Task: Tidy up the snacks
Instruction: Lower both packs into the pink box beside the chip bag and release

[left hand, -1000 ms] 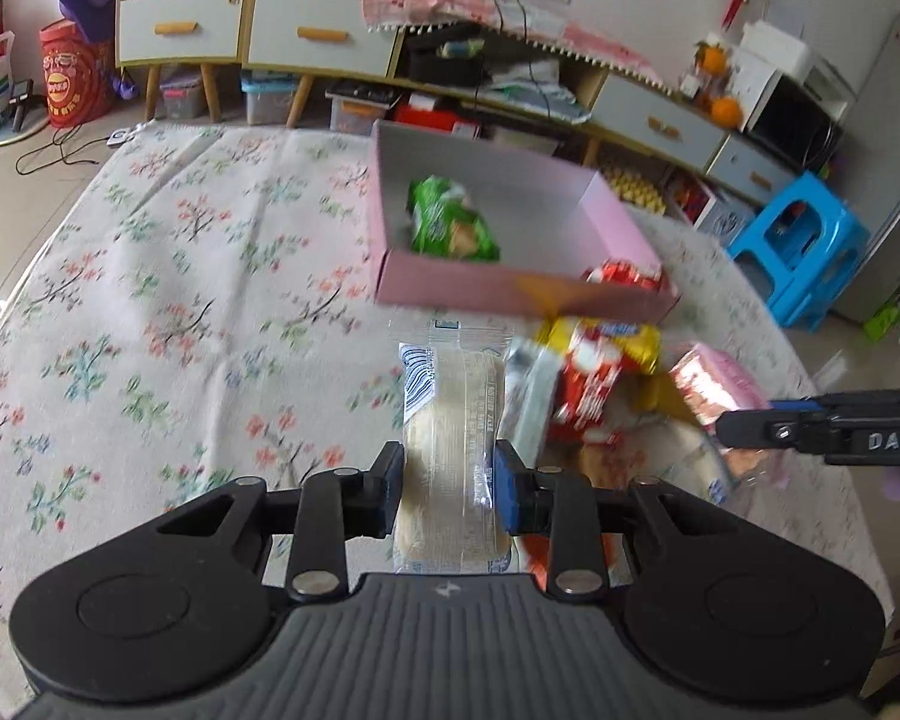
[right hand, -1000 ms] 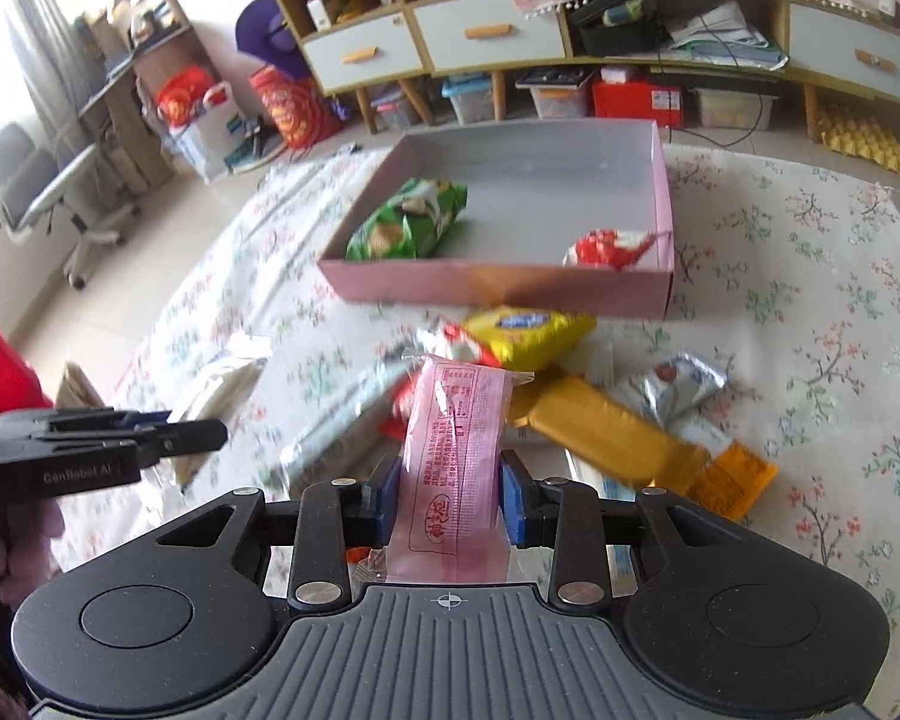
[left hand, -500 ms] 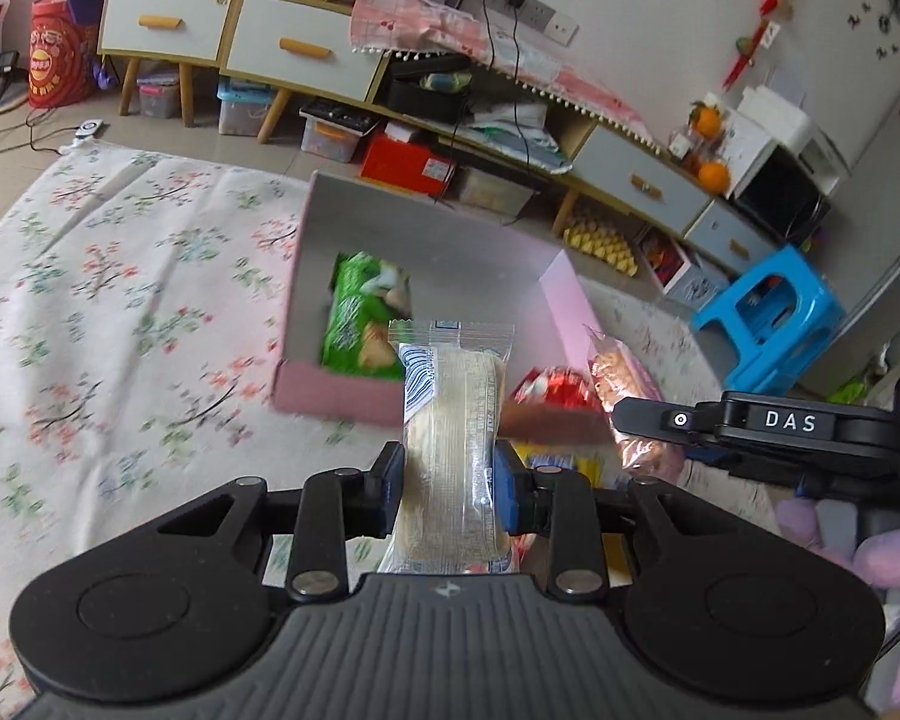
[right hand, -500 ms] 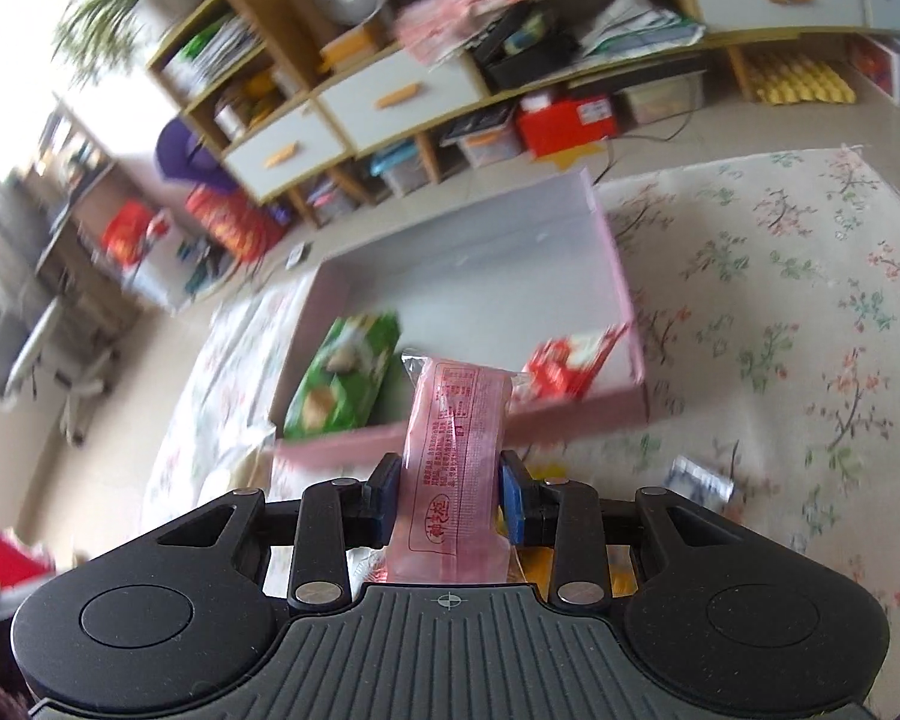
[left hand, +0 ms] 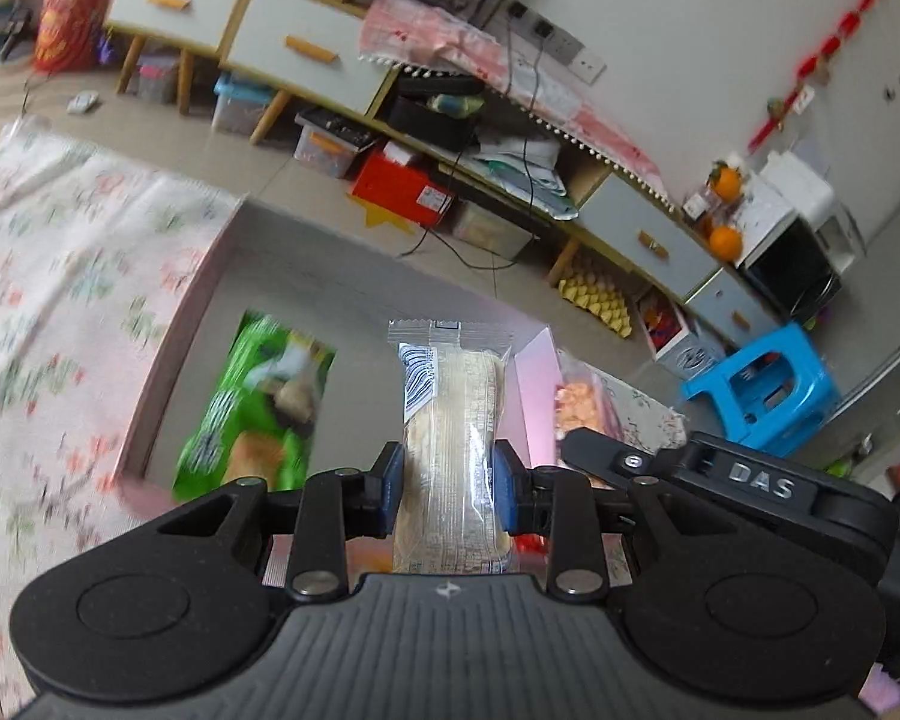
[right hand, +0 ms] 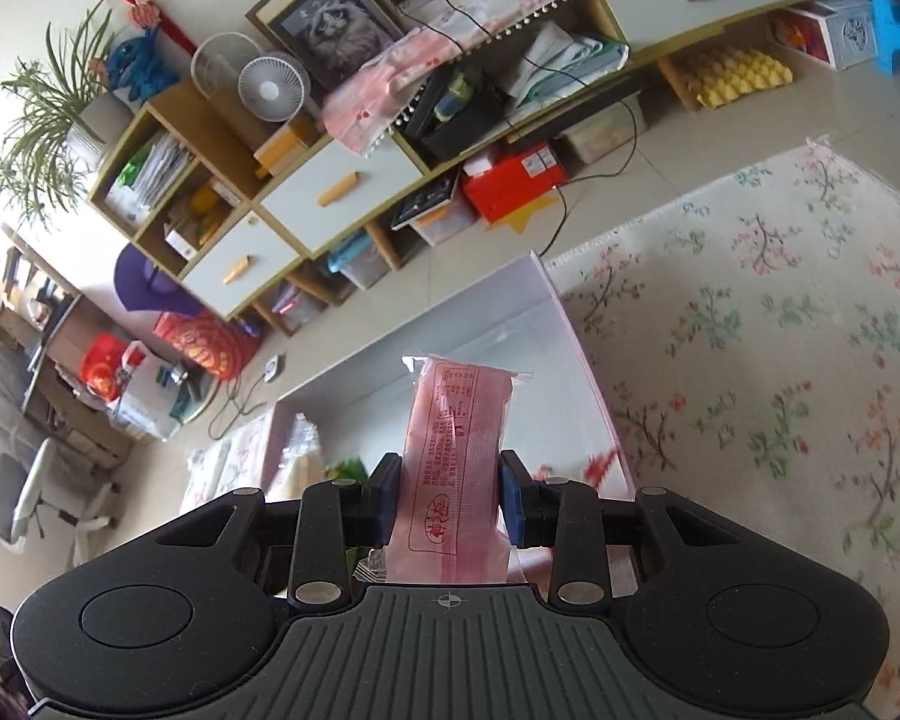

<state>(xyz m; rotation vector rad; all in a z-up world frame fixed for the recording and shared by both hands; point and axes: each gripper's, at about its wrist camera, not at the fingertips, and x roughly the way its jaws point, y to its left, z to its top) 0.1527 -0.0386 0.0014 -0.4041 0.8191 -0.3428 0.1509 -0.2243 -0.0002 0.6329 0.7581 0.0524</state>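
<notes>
The left hand-held gripper (left hand: 448, 489), black with blue pads, angles downward, its jaws clamped on a clear-wrapped pale biscuit packet (left hand: 450, 438). The right hand-held gripper (right hand: 450, 504), alike in build, tilts downward beside it, pinching a pink plastic snack packet (right hand: 456, 456) upright.

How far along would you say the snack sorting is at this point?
Done: a green snack bag already lies in the pink box. In hand: the left gripper holds a clear-wrapped cake, the right gripper a pink packet. Left: dropping both in.

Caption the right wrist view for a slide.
Right gripper holds a pink snack packet over the pink box.
</notes>
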